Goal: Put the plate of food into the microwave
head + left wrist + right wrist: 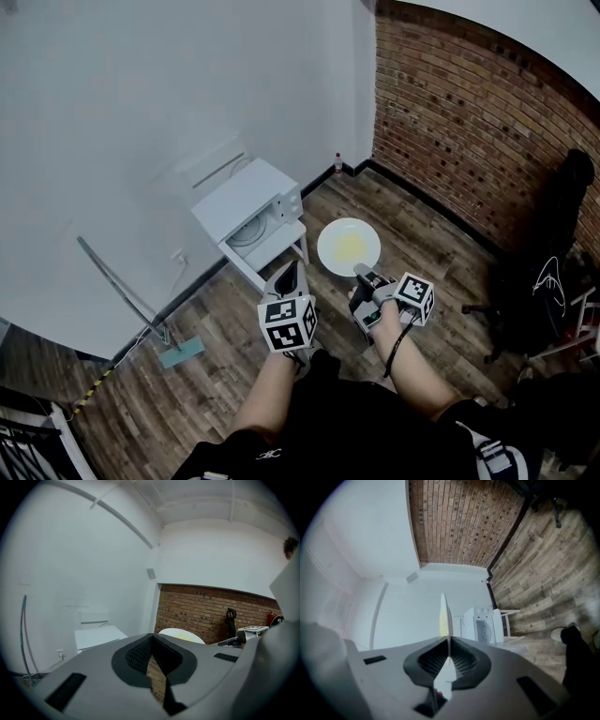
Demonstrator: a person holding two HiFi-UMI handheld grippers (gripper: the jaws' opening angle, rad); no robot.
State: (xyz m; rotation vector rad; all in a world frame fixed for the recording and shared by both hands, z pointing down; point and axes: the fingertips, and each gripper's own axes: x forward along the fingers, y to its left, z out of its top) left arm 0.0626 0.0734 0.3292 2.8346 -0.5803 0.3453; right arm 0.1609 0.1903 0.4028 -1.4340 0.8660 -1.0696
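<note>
White ceramic, round and shallow, the plate (328,239) carries a patch of yellow food (349,247). It juts straight out ahead of the right gripper (362,273), whose jaws are pinched tight on its near rim. From between those jaws the plate shows as a thin edge-on sliver, so the pads bear on its top and underside. Being round, it has no long axis; what matters is its flat plane, which looks roughly level, food side up.

The white box-shaped microwave (246,199) lies ahead of and to the left of these jaws, clear of the plate, its open cavity (251,232) facing the person. The left gripper (292,271), jaws together on nothing, is nearer that opening.
</note>
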